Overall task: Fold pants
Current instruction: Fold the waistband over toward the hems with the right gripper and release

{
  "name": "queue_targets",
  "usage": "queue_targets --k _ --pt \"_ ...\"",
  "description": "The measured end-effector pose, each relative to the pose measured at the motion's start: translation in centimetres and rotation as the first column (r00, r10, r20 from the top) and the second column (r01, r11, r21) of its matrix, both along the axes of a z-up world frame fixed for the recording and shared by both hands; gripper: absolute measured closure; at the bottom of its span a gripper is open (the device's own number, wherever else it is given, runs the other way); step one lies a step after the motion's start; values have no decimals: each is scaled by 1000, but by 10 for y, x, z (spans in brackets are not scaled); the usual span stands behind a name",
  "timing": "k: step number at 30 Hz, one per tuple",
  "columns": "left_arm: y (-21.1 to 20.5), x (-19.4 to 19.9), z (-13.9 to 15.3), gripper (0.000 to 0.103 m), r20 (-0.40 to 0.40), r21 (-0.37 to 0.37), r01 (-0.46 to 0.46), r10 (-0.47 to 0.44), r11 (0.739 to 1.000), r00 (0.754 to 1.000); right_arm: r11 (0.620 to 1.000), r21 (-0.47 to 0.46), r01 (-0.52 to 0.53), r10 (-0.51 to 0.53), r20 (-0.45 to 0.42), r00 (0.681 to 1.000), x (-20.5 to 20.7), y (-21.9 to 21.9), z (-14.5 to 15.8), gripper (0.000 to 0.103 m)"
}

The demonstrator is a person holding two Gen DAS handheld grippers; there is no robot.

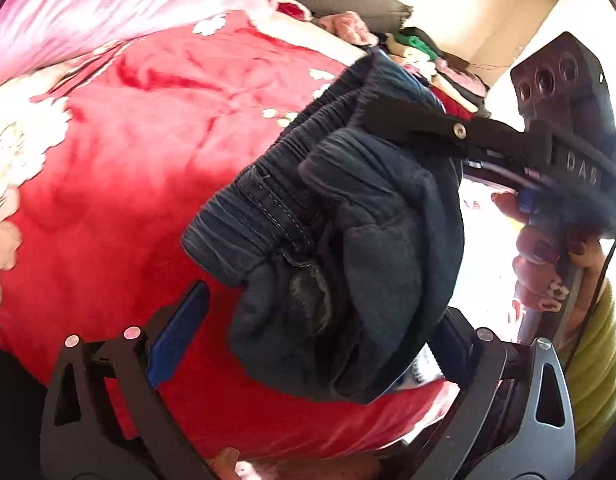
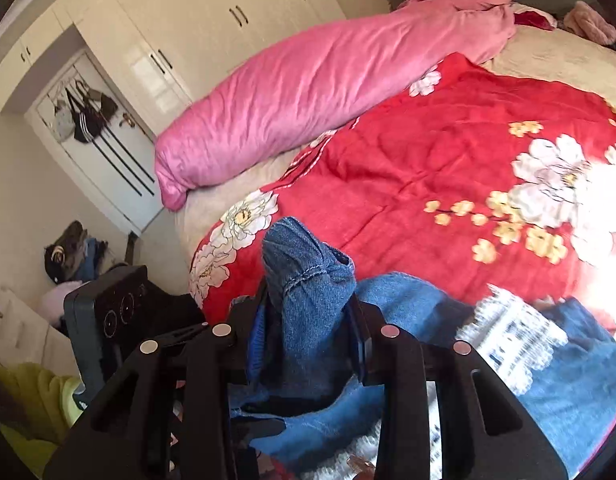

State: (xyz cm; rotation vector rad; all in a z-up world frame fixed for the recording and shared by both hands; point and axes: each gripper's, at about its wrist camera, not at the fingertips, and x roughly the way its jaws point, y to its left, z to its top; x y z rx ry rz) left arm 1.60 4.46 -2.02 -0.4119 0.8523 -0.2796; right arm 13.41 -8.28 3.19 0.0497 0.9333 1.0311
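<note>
We are gripping the bunched pants [image 2: 308, 280] in the right gripper [image 2: 308, 344]. The left gripper [image 1: 308, 332] is hanging released. No fold is showing.

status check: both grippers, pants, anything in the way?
Right gripper shut on pants, bunched and lifted over the red floral blanket. Left gripper open beneath the hanging fabric. Pink bolster lies apart; nothing blocking.

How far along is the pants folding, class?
Done: little; the pants are picked up but bunched. In hand: the right gripper is shut on denim, while the left gripper is open under the waistband. Left: laying them flat on the red quilt and folding.
</note>
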Motion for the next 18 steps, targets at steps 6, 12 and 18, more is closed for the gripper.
queue_targets --k 6,12,18 --pt "-37 7 17 17 28 29 66 -67 997 997 995 60 83 -83 -3 997 -2 -59 11 71" --pt "-76 13 34 21 58 52 132 -134 990 989 984 88 156 -156 -3 988 -8 -106 12 65" --pt "-117 8 39 21 68 71 252 -256 965 964 943 135 305 -308 4 951 -26 -167 9 46"
